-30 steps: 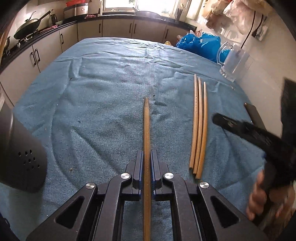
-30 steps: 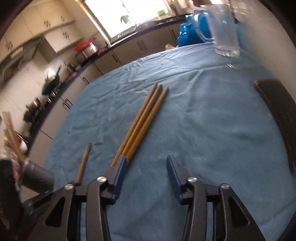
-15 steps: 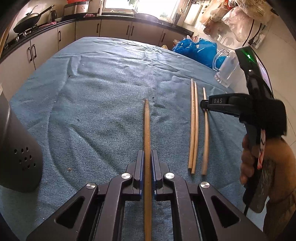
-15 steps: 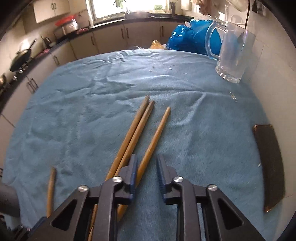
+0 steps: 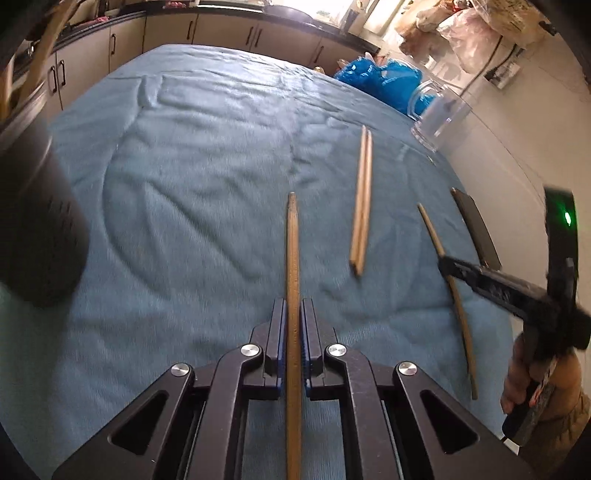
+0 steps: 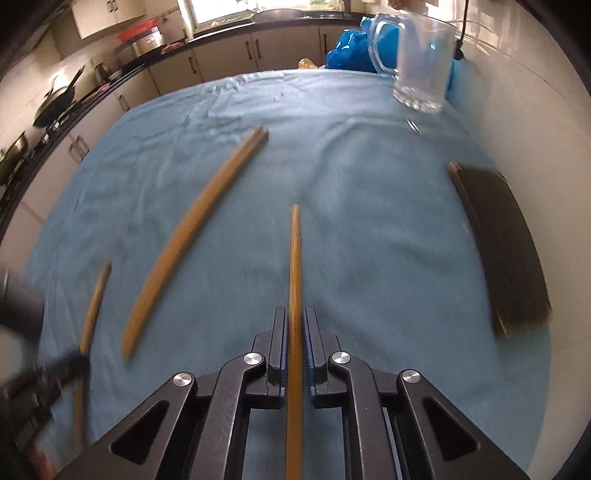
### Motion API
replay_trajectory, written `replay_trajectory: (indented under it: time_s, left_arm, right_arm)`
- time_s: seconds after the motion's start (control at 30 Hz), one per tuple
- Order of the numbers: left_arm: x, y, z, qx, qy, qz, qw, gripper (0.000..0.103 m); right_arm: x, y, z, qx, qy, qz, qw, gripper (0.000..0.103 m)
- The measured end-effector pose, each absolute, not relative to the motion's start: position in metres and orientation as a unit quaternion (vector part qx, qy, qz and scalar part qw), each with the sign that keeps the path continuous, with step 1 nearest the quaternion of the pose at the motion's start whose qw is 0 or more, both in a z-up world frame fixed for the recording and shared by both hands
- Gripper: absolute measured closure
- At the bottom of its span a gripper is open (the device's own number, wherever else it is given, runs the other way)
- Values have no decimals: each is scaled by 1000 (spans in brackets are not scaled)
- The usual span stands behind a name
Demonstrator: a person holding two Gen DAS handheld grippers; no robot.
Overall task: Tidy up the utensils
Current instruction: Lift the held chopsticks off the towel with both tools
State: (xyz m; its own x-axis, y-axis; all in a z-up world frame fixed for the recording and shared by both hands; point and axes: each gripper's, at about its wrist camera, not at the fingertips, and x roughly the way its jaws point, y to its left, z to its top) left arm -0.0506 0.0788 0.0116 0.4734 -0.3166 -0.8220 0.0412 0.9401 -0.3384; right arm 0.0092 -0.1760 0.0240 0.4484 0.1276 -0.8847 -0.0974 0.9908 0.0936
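Both clamped tight, left gripper (image 5: 293, 332) on one chopstick (image 5: 293, 258), right gripper (image 6: 295, 343) on another chopstick (image 6: 295, 266), each shaft straight ahead along the fingers; remaining pair (image 6: 192, 229) ahead-left of right, between both, roughly parallel.

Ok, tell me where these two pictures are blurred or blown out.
Left wrist view: dark holder at left smeared, held chopstick sharp. Right wrist view: loose chopstick pair streaked with motion blur, window overexposed, fisheye bending everything.

Two close downward wrist views
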Motion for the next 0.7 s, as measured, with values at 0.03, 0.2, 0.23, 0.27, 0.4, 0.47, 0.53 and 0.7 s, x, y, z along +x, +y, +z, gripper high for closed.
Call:
replay_trajectory:
  time_s: [0.03, 0.2, 0.23, 0.27, 0.4, 0.47, 0.53, 0.7]
  left_arm:
    - [-55, 79, 13, -134, 505, -107, 846, 96]
    - [-73, 82, 22, -145, 522, -124, 831, 96]
    - [-75, 81, 28, -136, 519, -123, 835, 96]
    - [-76, 81, 30, -129, 515, -119, 839, 95]
    - [-63, 74, 35, -94, 521, -99, 843, 83]
    - [-50, 65, 34, -69, 524, -99, 843, 83]
    - [-36, 55, 27, -40, 538, -91, 837, 83]
    - [-17, 36, 21, 6, 550, -76, 832, 83]
  right_arm:
    - [-3, -178, 24, 8, 521, 66, 851, 94]
    - [-33, -192, 24, 6, 528, 89, 845, 76]
    - [-34, -194, 24, 7, 530, 90, 843, 75]
    - [-31, -196, 24, 7, 532, 88, 842, 75]
    - [-12, -197, 24, 9, 542, 80, 837, 75]
    - [0, -194, 24, 3, 548, 73, 833, 75]
    - [17, -190, 24, -4, 558, 69, 827, 75]
    - [46, -179, 25, -27, 580, 56, 812, 75]
